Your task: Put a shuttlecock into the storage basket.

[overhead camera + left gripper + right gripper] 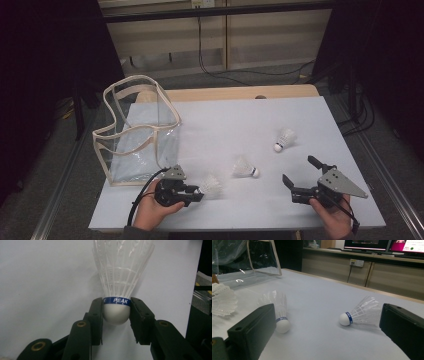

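White shuttlecock (116, 290): your left gripper (116, 315) is clamping its cork, probably bound for the clear bag (137, 132); right gripper (299, 172) is waiting wide open.

black gripper (199, 190), brass screws, grey plate (342, 182)

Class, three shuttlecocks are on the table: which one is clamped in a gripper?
The shuttlecock nearest the clear bag: the held shuttlecock has its white cork pinched between the left gripper jaws. The middle shuttlecock and the far shuttlecock lie free.
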Demonstrator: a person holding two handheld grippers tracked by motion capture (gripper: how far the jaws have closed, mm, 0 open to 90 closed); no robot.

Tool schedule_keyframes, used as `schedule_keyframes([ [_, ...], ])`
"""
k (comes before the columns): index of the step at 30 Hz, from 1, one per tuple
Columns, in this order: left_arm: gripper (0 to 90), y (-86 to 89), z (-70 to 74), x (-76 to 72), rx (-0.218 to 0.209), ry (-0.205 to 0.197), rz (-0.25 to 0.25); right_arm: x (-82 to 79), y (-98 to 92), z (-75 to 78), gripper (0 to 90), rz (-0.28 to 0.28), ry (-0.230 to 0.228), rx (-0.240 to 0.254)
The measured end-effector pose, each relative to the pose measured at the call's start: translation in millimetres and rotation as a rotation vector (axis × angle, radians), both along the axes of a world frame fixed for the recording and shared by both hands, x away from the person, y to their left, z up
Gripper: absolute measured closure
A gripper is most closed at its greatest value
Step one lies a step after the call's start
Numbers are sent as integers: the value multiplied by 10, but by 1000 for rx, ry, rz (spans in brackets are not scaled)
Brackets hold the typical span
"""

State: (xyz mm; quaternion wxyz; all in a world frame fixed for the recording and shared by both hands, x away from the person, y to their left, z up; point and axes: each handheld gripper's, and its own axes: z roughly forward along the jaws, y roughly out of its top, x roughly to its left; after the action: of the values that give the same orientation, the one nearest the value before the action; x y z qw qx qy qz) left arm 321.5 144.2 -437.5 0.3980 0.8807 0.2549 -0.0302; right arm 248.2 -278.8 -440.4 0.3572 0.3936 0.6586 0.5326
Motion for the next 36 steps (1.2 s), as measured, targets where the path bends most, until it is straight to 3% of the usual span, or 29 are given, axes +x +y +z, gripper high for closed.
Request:
schedule_keyframes([
  [14,650,9,127,76,-38,10,37,-1,-9,-1,6,0,-2,5],
  [36,650,-47,308,169,-31,26,73,22,-18,-6,6,0,0,13],
])
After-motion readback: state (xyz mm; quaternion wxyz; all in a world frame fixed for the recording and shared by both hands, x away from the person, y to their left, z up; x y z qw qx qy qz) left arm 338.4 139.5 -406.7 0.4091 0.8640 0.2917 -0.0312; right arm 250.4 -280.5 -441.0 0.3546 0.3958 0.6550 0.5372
